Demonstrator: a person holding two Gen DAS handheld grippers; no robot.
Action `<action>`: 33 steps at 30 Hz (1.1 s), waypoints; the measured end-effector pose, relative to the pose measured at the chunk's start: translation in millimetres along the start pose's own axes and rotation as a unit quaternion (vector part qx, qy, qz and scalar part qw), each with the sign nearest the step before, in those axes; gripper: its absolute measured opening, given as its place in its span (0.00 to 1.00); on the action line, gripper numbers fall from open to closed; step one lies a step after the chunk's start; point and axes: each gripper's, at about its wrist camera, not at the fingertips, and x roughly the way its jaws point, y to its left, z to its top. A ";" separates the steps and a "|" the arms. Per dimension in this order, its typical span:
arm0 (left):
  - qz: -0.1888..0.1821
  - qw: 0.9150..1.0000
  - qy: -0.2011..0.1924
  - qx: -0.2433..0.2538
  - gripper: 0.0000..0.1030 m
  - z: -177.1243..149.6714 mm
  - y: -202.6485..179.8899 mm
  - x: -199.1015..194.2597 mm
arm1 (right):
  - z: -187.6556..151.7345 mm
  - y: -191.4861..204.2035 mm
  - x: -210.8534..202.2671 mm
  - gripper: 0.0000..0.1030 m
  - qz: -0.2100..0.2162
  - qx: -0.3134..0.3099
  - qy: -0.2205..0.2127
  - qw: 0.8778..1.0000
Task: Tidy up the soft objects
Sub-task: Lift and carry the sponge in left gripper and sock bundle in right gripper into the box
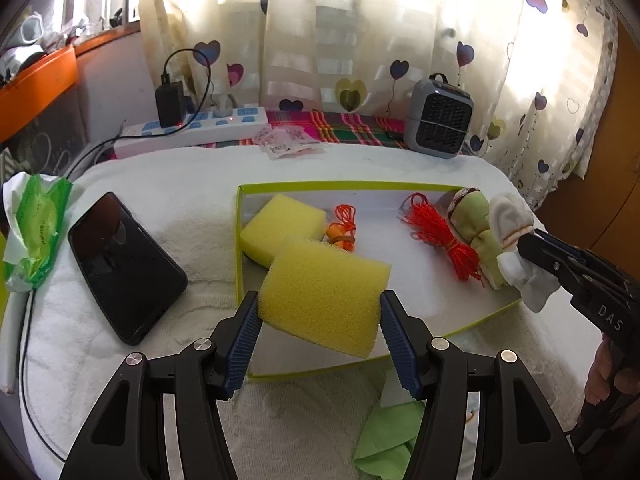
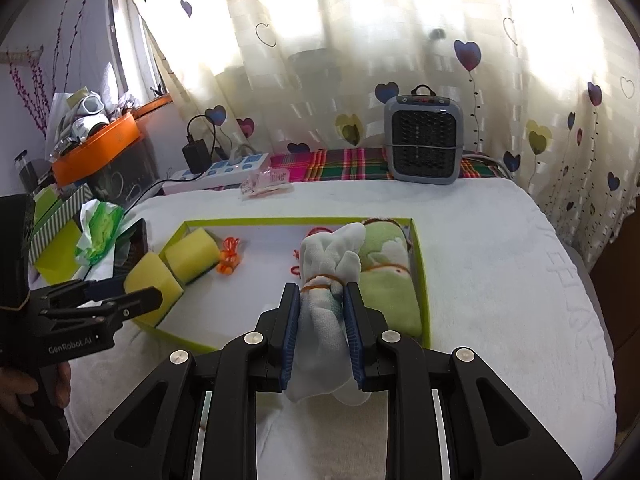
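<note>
In the left wrist view, the left gripper (image 1: 320, 312) has its jaws clamped on a yellow sponge (image 1: 326, 294), which hangs tilted over the near left corner of a shallow green-rimmed tray (image 1: 238, 240). A second yellow sponge (image 1: 280, 224) lies inside against the tray's left wall, with a small orange cord bundle (image 1: 343, 230) just beside it. The tray floor between that bundle and the red cord bundle (image 1: 444, 242) is bare. A green rolled cloth (image 1: 476, 224) lies along the right wall. The right gripper (image 1: 532, 250) reaches in from the right, its jaws closed on a white cloth bundle (image 1: 512, 236) over the tray's right edge. A black phone (image 1: 126, 266) lies on the white towel (image 1: 192, 200) left of the tray, apart from its wall. Green fabric (image 1: 388, 440) lies below the tray's near edge.

In the right wrist view, the right gripper (image 2: 322, 320) grips the white cloth bundle (image 2: 332, 264), tied with an orange band, just left of the green rolled cloth (image 2: 390, 276), which fills the tray's right side up to its rim (image 2: 418, 248). The middle of the tray floor is open. The left gripper (image 2: 148, 300) holds its sponge (image 2: 150, 276) at the tray's left edge, beside the second sponge (image 2: 192, 258). Right of the tray, the towel (image 2: 500, 260) is bare to the worktop's rounded edge. A grey heater (image 2: 424, 142) stands at the back.
</note>
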 end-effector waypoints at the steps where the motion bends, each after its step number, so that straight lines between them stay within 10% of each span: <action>1: 0.003 1.000 0.001 0.000 0.57 0.6 0.5 2.4 | 1.9 0.2 5.4 0.23 -0.002 -0.003 0.003 1.000; 33: 0.022 1.000 0.010 0.016 0.59 1.7 -7.3 22.1 | 12.1 4.0 55.7 0.25 -0.009 -0.034 0.033 0.999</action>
